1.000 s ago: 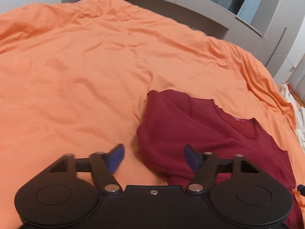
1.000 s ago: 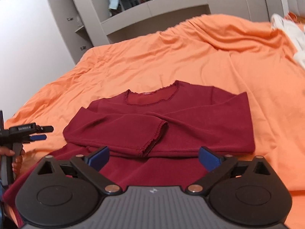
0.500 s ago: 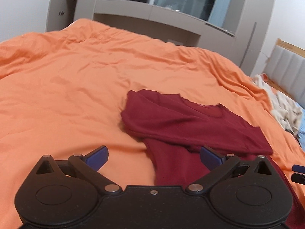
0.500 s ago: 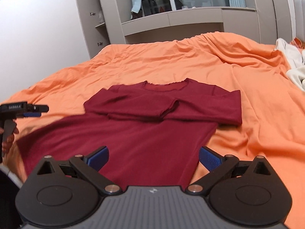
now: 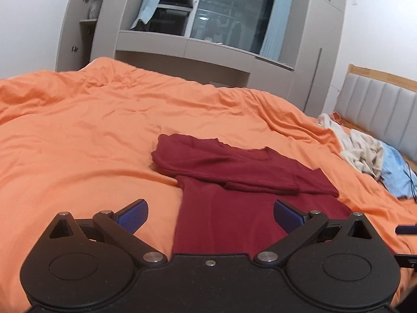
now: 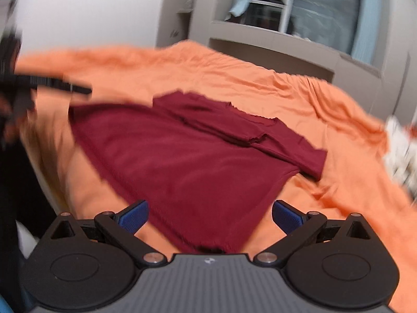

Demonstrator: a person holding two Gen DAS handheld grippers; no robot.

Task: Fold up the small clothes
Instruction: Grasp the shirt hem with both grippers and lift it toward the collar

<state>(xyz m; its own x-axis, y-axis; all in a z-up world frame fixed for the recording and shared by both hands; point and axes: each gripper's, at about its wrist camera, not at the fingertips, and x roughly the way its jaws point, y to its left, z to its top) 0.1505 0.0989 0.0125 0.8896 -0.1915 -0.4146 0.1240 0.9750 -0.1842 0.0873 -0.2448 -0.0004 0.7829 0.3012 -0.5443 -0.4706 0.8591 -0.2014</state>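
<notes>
A dark red long-sleeved shirt (image 5: 234, 182) lies flat on the orange bed cover (image 5: 78, 143), both sleeves folded across its chest. My left gripper (image 5: 210, 215) hovers over the shirt's lower left part, jaws wide open, blue pads clear of the cloth. My right gripper (image 6: 209, 215) stands open above the hem of the shirt (image 6: 195, 161), nothing pinched. In the blurred right wrist view the left gripper (image 6: 52, 84) shows as a black bar at the left edge. The right gripper's tip (image 5: 405, 229) peeks in at the right of the left wrist view.
A heap of pale and light-blue clothes (image 5: 365, 154) lies at the right of the bed, by a grey padded headboard (image 5: 378, 109). Grey cupboards and a window (image 5: 208, 39) stand behind the bed. The bed's near edge (image 6: 47, 182) drops off at the left.
Both grippers have drawn back from the folded sleeves toward the shirt's hem. The left jaws have spread wider. The right view has rolled and blurred.
</notes>
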